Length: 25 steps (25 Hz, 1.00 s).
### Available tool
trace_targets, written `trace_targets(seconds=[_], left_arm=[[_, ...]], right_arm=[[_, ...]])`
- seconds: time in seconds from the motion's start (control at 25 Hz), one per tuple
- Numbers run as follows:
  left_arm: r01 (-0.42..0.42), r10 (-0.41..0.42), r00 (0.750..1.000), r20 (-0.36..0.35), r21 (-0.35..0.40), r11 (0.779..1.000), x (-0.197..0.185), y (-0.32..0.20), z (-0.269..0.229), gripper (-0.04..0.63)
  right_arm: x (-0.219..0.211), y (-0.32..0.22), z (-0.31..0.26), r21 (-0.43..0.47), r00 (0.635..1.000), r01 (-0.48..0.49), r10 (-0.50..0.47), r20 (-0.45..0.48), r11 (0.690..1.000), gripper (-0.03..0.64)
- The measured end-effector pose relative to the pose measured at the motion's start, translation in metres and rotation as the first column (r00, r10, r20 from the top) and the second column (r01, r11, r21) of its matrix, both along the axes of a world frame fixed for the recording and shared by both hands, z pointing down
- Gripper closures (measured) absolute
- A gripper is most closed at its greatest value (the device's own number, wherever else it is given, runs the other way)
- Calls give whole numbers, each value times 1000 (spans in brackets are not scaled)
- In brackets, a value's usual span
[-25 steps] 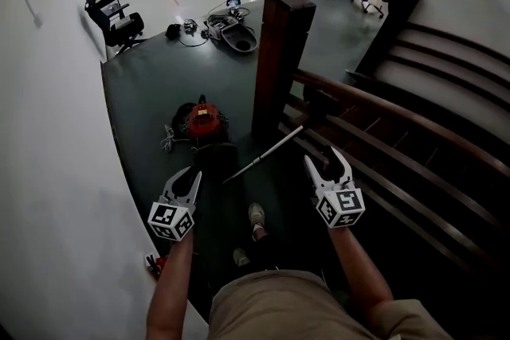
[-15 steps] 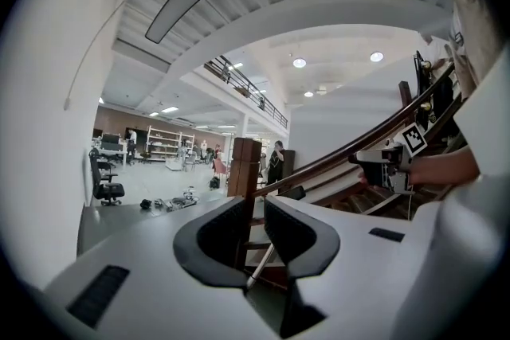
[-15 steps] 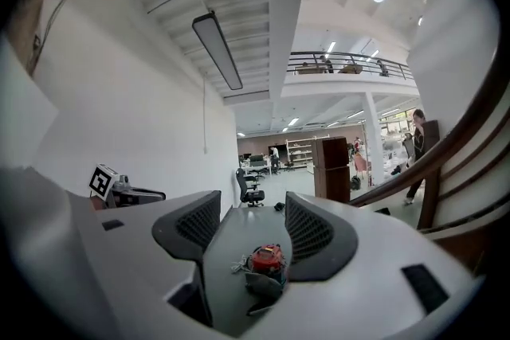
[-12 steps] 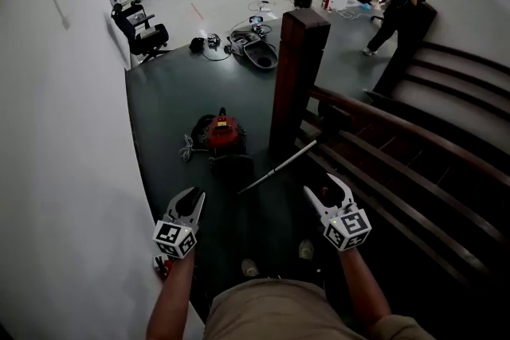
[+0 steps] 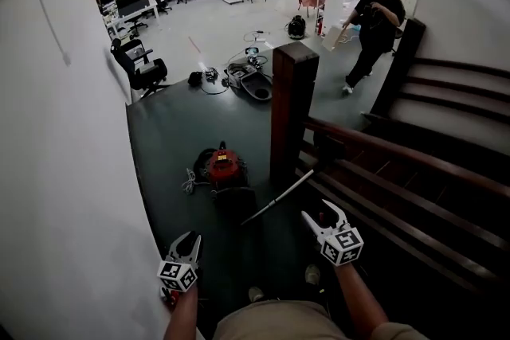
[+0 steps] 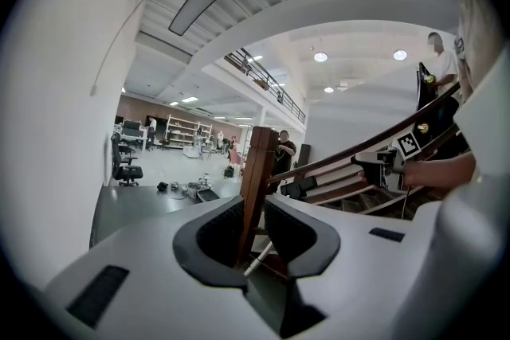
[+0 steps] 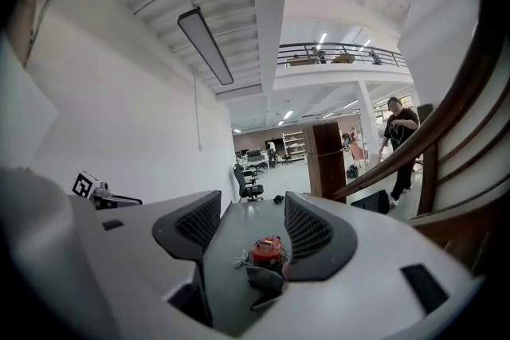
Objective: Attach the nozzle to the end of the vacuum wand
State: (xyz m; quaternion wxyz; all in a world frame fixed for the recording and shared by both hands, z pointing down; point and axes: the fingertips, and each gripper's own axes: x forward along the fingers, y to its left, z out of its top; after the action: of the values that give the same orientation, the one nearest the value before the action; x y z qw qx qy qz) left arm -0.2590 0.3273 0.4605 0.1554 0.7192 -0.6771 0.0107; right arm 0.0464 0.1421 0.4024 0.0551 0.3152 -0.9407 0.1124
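A red canister vacuum (image 5: 224,166) (image 7: 267,251) sits on the dark landing floor. A dark nozzle head (image 5: 235,197) (image 7: 265,281) lies just in front of it. The silver wand (image 5: 279,197) (image 6: 256,259) lies slanted from there toward the foot of the wooden newel post (image 5: 291,107). My left gripper (image 5: 191,238) (image 6: 253,207) hangs shut and empty, short of the vacuum. My right gripper (image 5: 319,212) (image 7: 253,207) is open with nothing between its jaws, just right of the wand's near end and apart from it.
A white wall (image 5: 64,171) runs close along my left. Stairs with a wooden handrail (image 5: 398,151) fill the right. A person (image 5: 373,24) walks past the post at the back. An office chair (image 5: 139,68) and loose gear (image 5: 251,80) stand on the far floor.
Both grippers have dropped lower in the head view, the left one most, as the view tilted up. A person has walked in at the back right. Neither jaw opening has changed.
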Motion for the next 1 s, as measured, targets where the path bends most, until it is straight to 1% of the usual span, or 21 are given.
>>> trace_targets(seconds=[0.08,0.12,0.16,0.24,0.36,0.52,0.64,0.84,1.0], left_arm=[[-17,17,1000,2,-9,1000,-2,1,5,526],[-25,25,1000,5,-13,1000,-3,1,7,526],[-33,33,999,8,-16,999,-4,1,9,526],[-49,49,999,13,-18,999,-6,-1,12,526],[-76,76,997,14,-23,997,-7,-3,12,526],[-105,105,994,9,-30,994,-6,-2,12,526],[-117,117,993,5,-29,993,-7,-3,14,526],[-134,134,991,6,-16,991,-7,-10,15,526],[-143,144,990,9,-7,990,-5,-16,10,526]], right_arm=[[-2,5,4,34,999,-5,6,-47,999,372],[-5,9,4,73,997,-2,7,-78,997,417],[-9,13,3,113,995,6,6,-101,994,433],[-18,20,-1,163,994,16,2,-109,987,450],[-29,26,-6,189,994,9,12,-110,982,470],[-40,40,-13,238,987,29,9,-159,971,483],[-42,45,-13,249,984,36,9,-178,968,488],[-37,41,-4,240,977,9,43,-210,971,491],[-36,40,-3,236,974,1,52,-220,972,491]])
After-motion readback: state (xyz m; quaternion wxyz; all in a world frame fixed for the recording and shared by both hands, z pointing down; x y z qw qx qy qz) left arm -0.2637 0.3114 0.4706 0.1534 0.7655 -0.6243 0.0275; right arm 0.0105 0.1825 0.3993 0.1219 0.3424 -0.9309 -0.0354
